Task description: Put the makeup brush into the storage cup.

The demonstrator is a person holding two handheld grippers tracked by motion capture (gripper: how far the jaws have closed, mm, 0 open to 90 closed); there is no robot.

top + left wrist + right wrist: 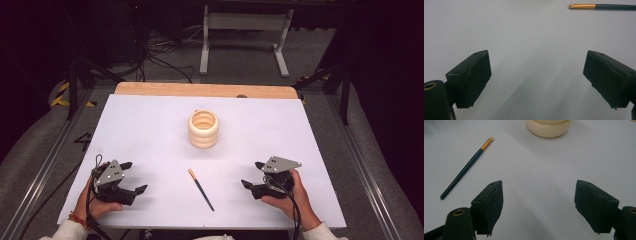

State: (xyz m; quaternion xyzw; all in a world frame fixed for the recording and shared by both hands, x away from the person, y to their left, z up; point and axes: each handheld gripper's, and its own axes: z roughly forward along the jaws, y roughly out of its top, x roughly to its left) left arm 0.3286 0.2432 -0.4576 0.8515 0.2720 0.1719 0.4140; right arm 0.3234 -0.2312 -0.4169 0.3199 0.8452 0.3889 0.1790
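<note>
Left hand-held gripper: near the counter's front left corner, held low over the white surface by the person's left hand; jaws spread wide with nothing between them. In the left gripper view only bare white surface lies between the two black jaws.

Right hand-held gripper: near the front right of the counter, gripped by the person's right hand; jaws stand well apart and empty. In the right gripper view the gap between them shows bare white surface.

Brush: a slim dark-handled brush with a gold ferrule and a pale tip, lying flat on the counter between the two hand-held grippers, touched by neither. It runs on a slant, pale tip farther from the person and toward the left, handle end nearer and toward the right. In the left gripper view the brush lies ahead of the jaws, at the upper right edge. In the right gripper view the brush lies ahead and to the left of the jaws, apart from them.

Counter: white sheet over a wooden top, whose far edge shows as a bare strip.

Holder: cream, ribbed, round and open-topped, upright at mid-counter, beyond the brush and well apart from both hand-held grippers. In the right gripper view its base sits at the top edge, ahead of the jaws.
</note>
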